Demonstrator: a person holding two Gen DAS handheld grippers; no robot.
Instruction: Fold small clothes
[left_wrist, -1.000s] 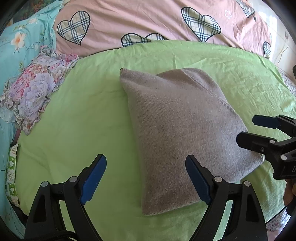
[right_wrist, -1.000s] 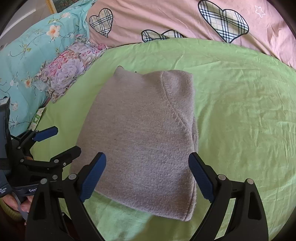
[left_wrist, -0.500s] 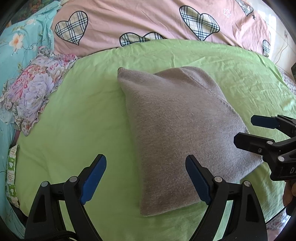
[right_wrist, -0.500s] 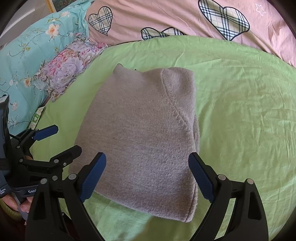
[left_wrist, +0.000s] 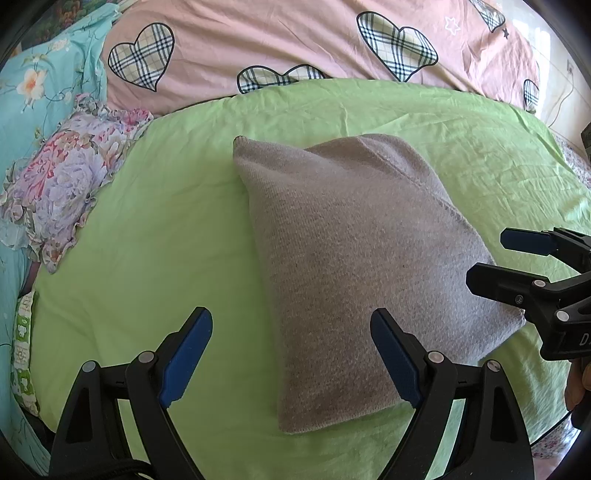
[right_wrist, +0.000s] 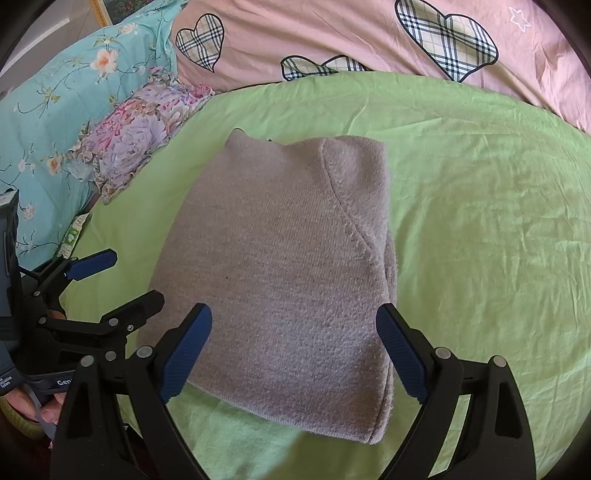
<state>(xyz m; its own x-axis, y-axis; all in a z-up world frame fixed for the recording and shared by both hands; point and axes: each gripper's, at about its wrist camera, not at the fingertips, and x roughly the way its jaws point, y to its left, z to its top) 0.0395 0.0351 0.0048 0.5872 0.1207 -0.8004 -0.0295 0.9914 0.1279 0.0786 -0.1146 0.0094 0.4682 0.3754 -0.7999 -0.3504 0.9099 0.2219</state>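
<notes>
- Nearest to me, my left gripper (left_wrist: 291, 354) was spread wide, holding nothing; its blue pads (left_wrist: 186, 354) hung above the bed, one over bare sheet and the other over the near part of the garment.
- Likewise my right gripper (right_wrist: 293, 350) gaped fully, nothing between its fingers, and both of its blue pads (right_wrist: 400, 356) hovered over the near end of the garment.
- Seen from the left wrist, the right gripper came in from the right side, its lower finger over the garment's right edge; whether it touched the cloth I could not tell.
- Seen from the right wrist, the left gripper sat at the lower left, with a bit of my hand (right_wrist: 40, 406) showing under it.
- Just beyond the pads, the folded grey knit garment (left_wrist: 354, 266) lay flat as a compact rectangle in the middle of the green sheet (left_wrist: 155, 229), a curved seam running across its far right part.
- Its layers showed stacked along the right edge in the right wrist view.
- Farther off to the left, a frilled floral pillow (left_wrist: 59, 184) rested at the sheet's edge, against turquoise flowered bedding (right_wrist: 48, 96).
- Farthest back, a pink quilt with plaid hearts (left_wrist: 280, 33) lay along the far side of the sheet.
</notes>
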